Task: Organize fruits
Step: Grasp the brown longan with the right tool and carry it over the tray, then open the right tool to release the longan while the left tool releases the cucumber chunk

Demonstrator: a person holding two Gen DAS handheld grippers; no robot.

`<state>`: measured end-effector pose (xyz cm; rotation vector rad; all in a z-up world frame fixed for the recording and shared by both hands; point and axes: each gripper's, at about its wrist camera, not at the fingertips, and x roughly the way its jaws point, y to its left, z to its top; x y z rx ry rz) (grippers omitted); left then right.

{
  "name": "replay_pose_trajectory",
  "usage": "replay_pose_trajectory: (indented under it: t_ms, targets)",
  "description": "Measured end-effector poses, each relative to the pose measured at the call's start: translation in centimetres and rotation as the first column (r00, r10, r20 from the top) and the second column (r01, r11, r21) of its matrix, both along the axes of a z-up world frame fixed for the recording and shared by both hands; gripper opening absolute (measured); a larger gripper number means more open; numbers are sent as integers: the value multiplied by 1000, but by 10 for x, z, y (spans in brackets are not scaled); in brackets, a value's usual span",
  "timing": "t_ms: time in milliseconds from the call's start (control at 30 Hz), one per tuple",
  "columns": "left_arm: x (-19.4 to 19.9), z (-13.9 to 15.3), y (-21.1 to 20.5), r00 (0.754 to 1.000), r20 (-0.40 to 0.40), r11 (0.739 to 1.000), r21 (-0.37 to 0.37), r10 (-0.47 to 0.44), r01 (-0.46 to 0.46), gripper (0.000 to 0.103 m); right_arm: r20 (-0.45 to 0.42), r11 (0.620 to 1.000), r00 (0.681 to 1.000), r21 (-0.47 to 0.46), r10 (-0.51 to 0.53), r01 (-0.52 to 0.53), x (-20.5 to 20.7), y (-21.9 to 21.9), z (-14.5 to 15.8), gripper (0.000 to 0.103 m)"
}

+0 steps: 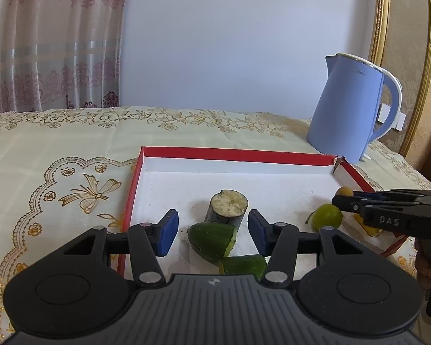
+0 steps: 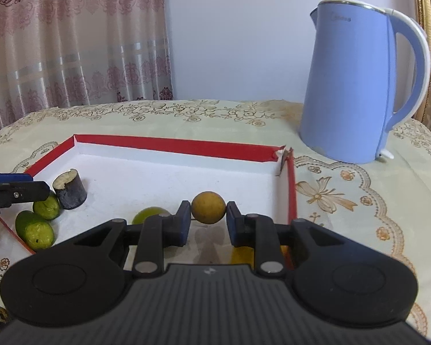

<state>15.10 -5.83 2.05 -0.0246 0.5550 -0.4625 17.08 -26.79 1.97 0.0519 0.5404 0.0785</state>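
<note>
Floral tablecloth [image 2: 344,201], blue kettle [image 2: 356,86] at the back: my fruit sorting looks well along in the red-rimmed box [image 2: 169,143].

Near the kettle corner of the box, my right gripper [image 2: 208,221] is clenched on a small yellow-brown fruit [image 2: 208,207], held above the box floor and tilted downward; a green lime [image 1: 327,216] lies just beside it. Farther from the kettle, my left gripper [image 1: 213,231] hovers with jaws apart, grasping nothing, over two cut green pieces [image 1: 212,241] and a dark sugarcane stub [image 1: 228,208].
</note>
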Motion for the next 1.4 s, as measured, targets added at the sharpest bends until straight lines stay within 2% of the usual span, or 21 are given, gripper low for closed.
replay_pose_trajectory:
  t_ms: [767,833,867,900,1000,1100,1267,1333,1400]
  targets:
    - [0,-1,-1,1000,-4,1000,7,-5,5,53,23,1000,1000,-22,6,-5,-11,8,1,25]
    - [1,-1,-1,1000,-4,1000,7,-5,5,53,49,1000,999,-21,4,-3,-18,9,5,31]
    - [0,-1,-1,1000,-4,1000,7,-5,5,53,66,1000,998,-21,1,1,-23,9,7,38]
    - [0,-1,-1,1000,-4,1000,7,-6,6,53,89,1000,996,-20,-8,10,-30,9,10,51]
    - [1,-1,-1,1000,-4,1000,9,-6,6,53,161,999,986,-16,-33,36,-51,5,19,78]
    - [0,-1,-2,1000,-3,1000,10,-7,7,53,201,999,979,3,-44,45,-74,0,25,82]
    - [1,-2,-2,1000,-2,1000,16,-6,6,53,247,995,965,49,-92,82,-118,-6,24,103]
    - [1,-2,-3,1000,1,1000,19,-5,5,53,280,991,951,58,-131,120,-135,-7,20,103]
    - [0,-2,-3,1000,5,1000,22,-2,2,57,331,983,925,61,-185,175,-153,-8,14,103]
